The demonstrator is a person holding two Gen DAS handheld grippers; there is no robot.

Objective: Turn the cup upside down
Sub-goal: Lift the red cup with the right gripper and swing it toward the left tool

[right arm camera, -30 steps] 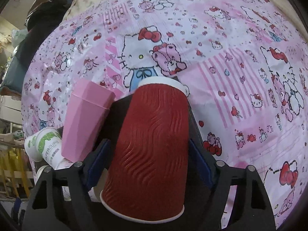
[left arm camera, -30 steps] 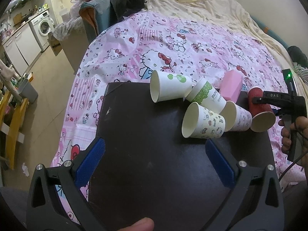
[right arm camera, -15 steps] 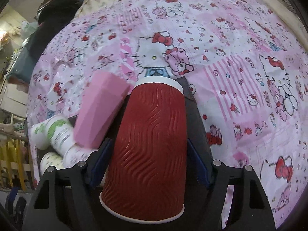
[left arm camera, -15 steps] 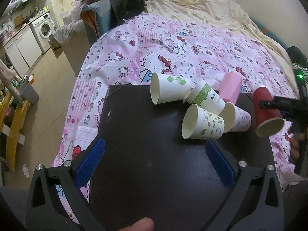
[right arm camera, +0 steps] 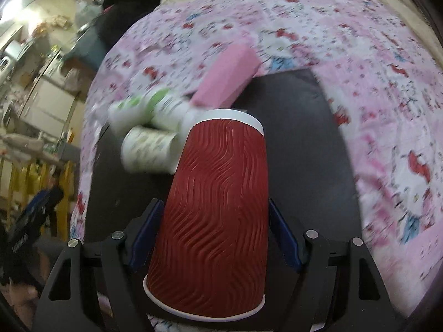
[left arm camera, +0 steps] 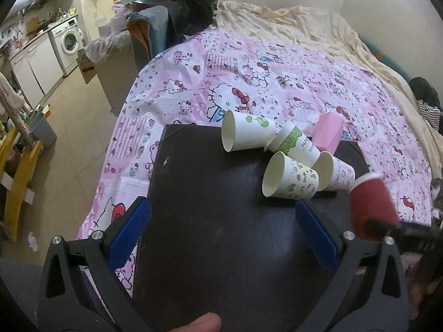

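Observation:
My right gripper (right arm camera: 216, 238) is shut on a red ribbed paper cup (right arm camera: 216, 207), its mouth toward the camera and its base pointing away, above the dark board (right arm camera: 299, 149). In the left wrist view the red cup (left arm camera: 371, 207) is blurred, held over the board's right edge. Several white printed paper cups (left arm camera: 288, 177) lie on their sides at the board's far side, beside a pink cup (left arm camera: 329, 130). My left gripper (left arm camera: 221, 227) is open and empty over the board's (left arm camera: 210, 207) near part.
The board lies on a bed with a pink Hello Kitty sheet (left arm camera: 277, 83). A floor with a grey bin (left arm camera: 41, 130), a yellow wooden frame (left arm camera: 16, 171) and a washing machine (left arm camera: 69, 38) lies to the left.
My right gripper has lifted the red cup and swung it left and nearer, over the board's right side. The left gripper and the lying cups have stayed in place.

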